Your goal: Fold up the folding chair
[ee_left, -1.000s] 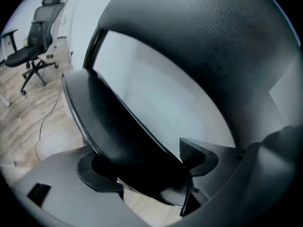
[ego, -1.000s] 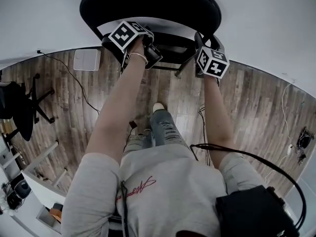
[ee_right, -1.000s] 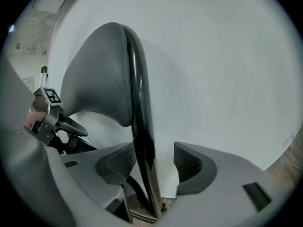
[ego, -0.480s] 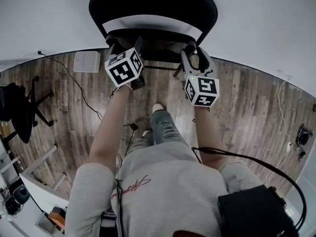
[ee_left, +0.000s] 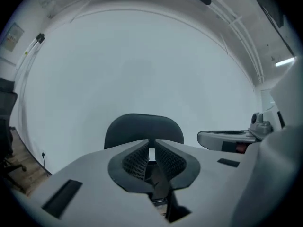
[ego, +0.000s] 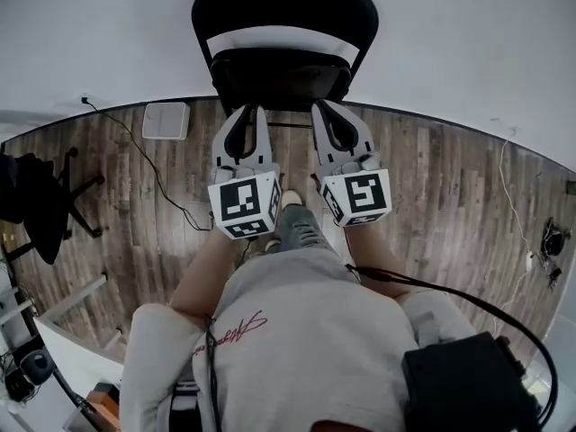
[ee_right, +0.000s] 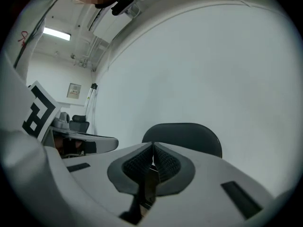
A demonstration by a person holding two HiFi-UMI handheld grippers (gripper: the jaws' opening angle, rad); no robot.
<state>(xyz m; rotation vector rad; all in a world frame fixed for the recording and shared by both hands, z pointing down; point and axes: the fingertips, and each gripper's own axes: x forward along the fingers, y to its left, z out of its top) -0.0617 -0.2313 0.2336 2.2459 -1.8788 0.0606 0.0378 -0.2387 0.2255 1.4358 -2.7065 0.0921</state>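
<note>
The black folding chair stands against the white wall, its seat a dark panel under the backrest. I cannot tell how flat the seat lies against the frame. My left gripper hangs short of the chair, apart from it. Its jaws are closing to a thin slit with nothing between them. My right gripper hangs beside it, shut and empty. The left gripper view has the chair back behind the left gripper. In the right gripper view the chair back rises behind the right gripper.
A white square box and a black cable lie on the wood floor at the left. A dark office chair stands at the far left. The person's shoe is just below the grippers.
Both grippers let go of the chair's seat edge, pulled back toward the person and rose. Their jaws went from open to nearly together. The chair now shows narrower.
</note>
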